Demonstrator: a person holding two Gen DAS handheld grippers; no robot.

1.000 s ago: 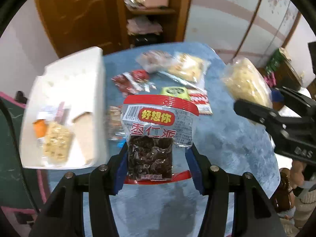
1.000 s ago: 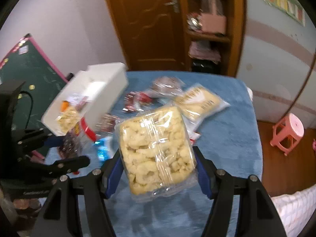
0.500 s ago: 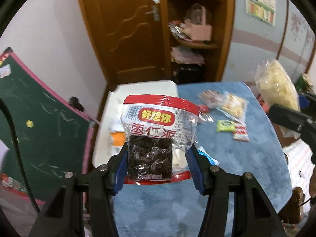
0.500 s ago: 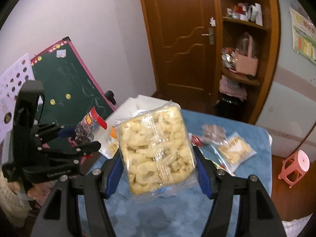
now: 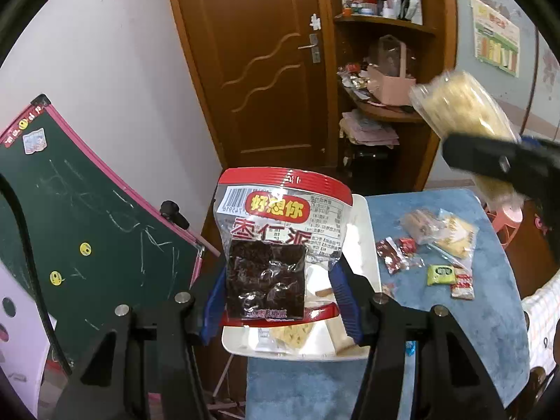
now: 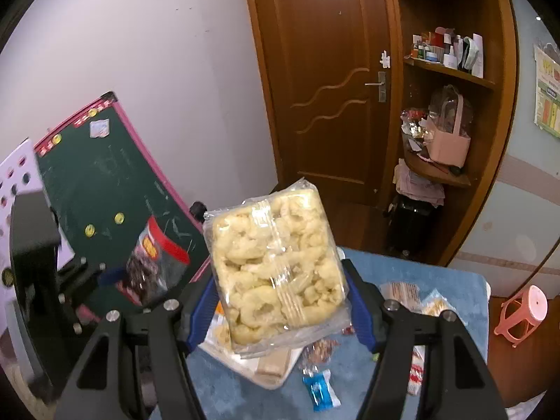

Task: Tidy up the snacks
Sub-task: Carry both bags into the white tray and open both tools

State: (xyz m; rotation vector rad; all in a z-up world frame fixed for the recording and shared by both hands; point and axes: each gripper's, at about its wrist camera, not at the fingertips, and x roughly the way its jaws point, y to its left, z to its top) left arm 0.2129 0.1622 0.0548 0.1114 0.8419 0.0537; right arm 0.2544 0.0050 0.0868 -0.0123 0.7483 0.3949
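Observation:
My left gripper (image 5: 278,297) is shut on a clear packet with red bands and dark fruit pieces (image 5: 273,245), held upright in the air above the white tray (image 5: 367,245). My right gripper (image 6: 280,301) is shut on a clear bag of pale puffed rings (image 6: 276,266), also lifted high. In the left wrist view the puffed-ring bag (image 5: 462,105) shows at the upper right. In the right wrist view the dark-fruit packet (image 6: 154,262) shows at the left. The tray (image 6: 273,378) holds a few snacks, partly hidden behind the packets.
Several small packets (image 5: 437,245) lie on the blue tablecloth (image 5: 455,332) right of the tray. A blue sachet (image 6: 320,390) lies near the front. A green chalkboard (image 5: 87,227) leans at the left. A wooden door, shelves and a pink stool (image 6: 521,315) stand behind.
Both grippers have risen and tilted up with their packets still held. The table and tray now sit lower and smaller in view; door and chalkboard have come into sight.

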